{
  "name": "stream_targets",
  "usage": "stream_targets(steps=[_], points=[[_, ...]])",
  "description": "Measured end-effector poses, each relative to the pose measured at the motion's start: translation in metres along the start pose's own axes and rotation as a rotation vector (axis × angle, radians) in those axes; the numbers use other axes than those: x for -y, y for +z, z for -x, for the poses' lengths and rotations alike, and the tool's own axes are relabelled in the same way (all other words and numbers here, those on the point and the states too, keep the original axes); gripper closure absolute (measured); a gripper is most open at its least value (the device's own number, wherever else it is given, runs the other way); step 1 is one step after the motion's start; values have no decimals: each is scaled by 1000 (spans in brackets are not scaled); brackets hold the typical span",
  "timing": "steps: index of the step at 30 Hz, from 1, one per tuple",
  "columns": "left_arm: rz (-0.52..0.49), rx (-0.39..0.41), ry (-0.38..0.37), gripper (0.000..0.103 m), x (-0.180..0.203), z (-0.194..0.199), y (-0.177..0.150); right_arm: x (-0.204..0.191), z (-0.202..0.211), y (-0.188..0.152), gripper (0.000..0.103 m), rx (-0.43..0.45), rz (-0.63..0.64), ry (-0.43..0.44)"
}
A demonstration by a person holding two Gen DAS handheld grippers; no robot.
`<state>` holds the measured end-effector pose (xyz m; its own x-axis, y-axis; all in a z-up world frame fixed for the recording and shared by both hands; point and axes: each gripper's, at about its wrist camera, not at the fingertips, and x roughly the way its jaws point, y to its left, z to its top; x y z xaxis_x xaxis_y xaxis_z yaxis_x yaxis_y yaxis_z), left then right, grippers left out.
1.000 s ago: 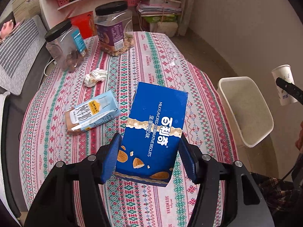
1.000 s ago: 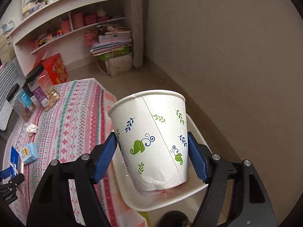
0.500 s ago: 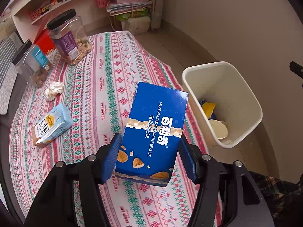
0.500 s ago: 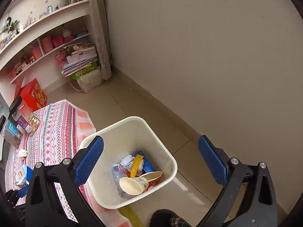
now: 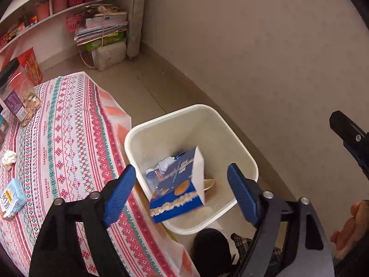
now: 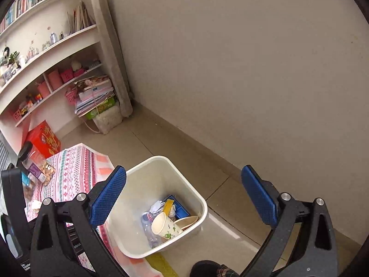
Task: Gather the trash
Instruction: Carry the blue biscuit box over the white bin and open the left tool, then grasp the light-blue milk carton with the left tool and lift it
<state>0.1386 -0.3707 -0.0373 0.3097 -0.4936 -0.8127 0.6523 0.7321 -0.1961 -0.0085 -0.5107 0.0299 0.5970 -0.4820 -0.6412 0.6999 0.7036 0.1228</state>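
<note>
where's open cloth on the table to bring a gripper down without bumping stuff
The widest bare patch of tablecloth lies between the nut jar at the far end, the crumpled tissue and milk carton along the left, and the edge by the bin. The left strip is crowded.

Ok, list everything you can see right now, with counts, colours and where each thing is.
Bin: one, cream, on the floor beside the table.
Biscuit box: one, blue, over the bin's opening, free of the jaws.
Paper cup: one, white with green leaves, on its side in the bin.
Milk carton: one, light blue, lying on the table.
Crumpled tissue: one, white, on the table.
Jars: at least two, clear with black lids, far end of the table.
Tablecloth: one, red and green pattern.
Red box: one, on the floor by the shelves.
Left gripper: jaws open.
Right gripper: jaws open, above the bin.
</note>
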Motion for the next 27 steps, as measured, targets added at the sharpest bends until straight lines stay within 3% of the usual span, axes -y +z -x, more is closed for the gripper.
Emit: stream_targets(steps=[4, 11, 17, 27], points=[[-18, 6, 36, 22, 0, 3, -3, -4, -2, -1, 7, -13, -7, 13], [-66, 18, 196, 21, -35, 21, -24, -44, -6, -11, 7, -38, 83, 48], [-100, 4, 306, 16, -84, 39, -42, -98, -11, -31, 7, -88, 199, 95], [-98, -114, 440, 15, -187, 39, -67, -185, -19, -71, 7, -179, 365, 178]])
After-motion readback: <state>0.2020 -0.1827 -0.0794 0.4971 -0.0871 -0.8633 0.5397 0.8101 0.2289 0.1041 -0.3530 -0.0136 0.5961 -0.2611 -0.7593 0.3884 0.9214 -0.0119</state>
